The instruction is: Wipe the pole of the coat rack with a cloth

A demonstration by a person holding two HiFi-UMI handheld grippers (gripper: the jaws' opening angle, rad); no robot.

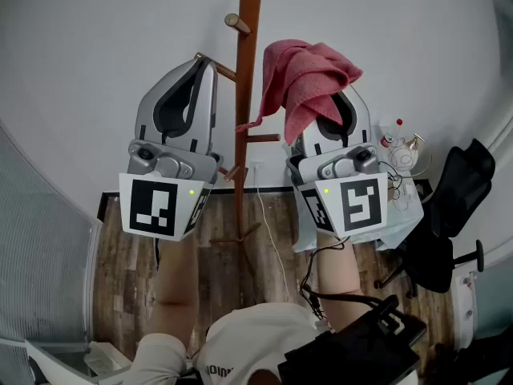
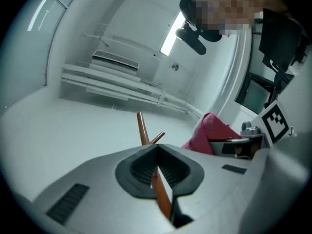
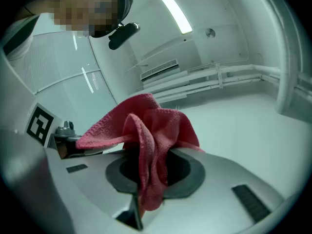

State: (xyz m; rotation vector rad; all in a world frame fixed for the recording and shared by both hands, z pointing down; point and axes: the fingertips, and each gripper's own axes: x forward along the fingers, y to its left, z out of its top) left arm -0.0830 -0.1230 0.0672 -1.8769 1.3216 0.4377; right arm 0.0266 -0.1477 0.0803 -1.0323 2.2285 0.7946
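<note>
The right gripper was clenched on the red cloth, bunched high just beside the pole, probably ready to rub it; the left gripper stood closed and seemingly empty by the pole's other side, likely waiting

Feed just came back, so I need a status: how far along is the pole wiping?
Done: red terry cloth is clamped in the right claw, beside the brown wooden coat-rack pole. In hand: left claw is shut on a rack peg, apparently steadying it. Left: wiping the pole; contact unclear.
</note>
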